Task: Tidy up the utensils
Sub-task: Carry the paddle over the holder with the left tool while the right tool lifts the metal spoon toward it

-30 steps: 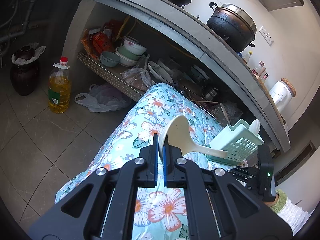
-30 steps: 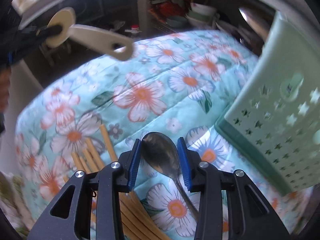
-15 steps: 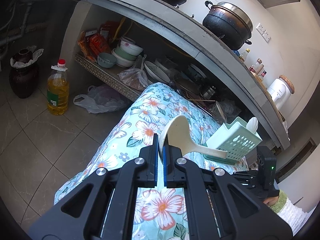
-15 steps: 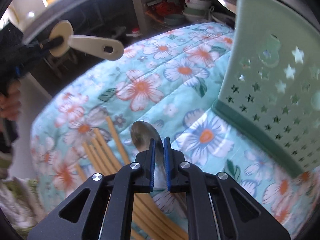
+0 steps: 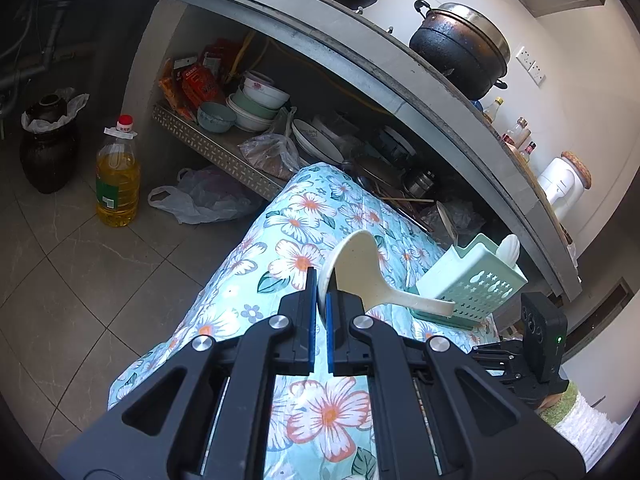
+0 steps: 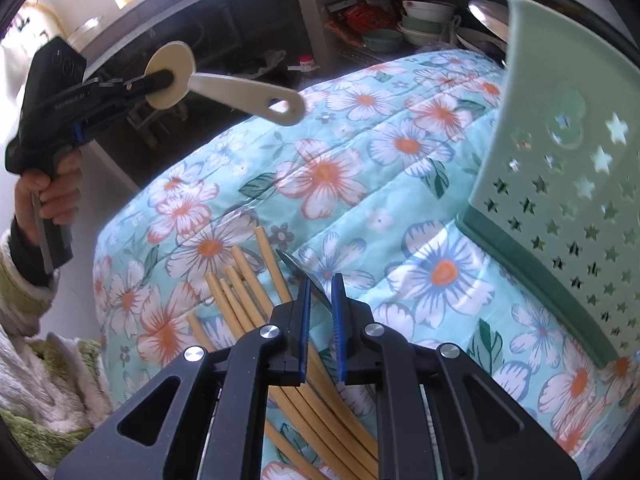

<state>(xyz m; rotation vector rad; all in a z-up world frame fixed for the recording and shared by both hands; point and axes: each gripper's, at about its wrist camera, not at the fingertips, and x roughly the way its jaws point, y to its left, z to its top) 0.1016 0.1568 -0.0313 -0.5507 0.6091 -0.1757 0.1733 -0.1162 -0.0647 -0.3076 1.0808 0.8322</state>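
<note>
My left gripper (image 5: pixel 319 284) is shut on the bowl of a cream rice paddle (image 5: pixel 368 276), held in the air above the flowered cloth; its handle points toward the green utensil caddy (image 5: pixel 472 284). It also shows in the right wrist view (image 6: pixel 240 88). My right gripper (image 6: pixel 320 292) is shut on a metal spoon (image 6: pixel 304 274), turned on edge just above the cloth. Several wooden chopsticks (image 6: pixel 248 288) lie under and left of it. The caddy (image 6: pixel 560 140) stands close on the right and holds a metal spoon (image 5: pixel 446 220) and a white spoon (image 5: pixel 509 249).
The flowered cloth (image 5: pixel 304 224) covers a low table. Behind it a shelf holds bowls (image 5: pixel 256 104) and plates under a counter with a black pot (image 5: pixel 460 48). An oil bottle (image 5: pixel 118 176), a dark jar (image 5: pixel 48 148) and a plastic bag (image 5: pixel 200 196) are on the floor.
My right gripper shut on the metal spoon, lifted it off the cloth and turned it on edge. The left gripper drew back a little with the paddle.
</note>
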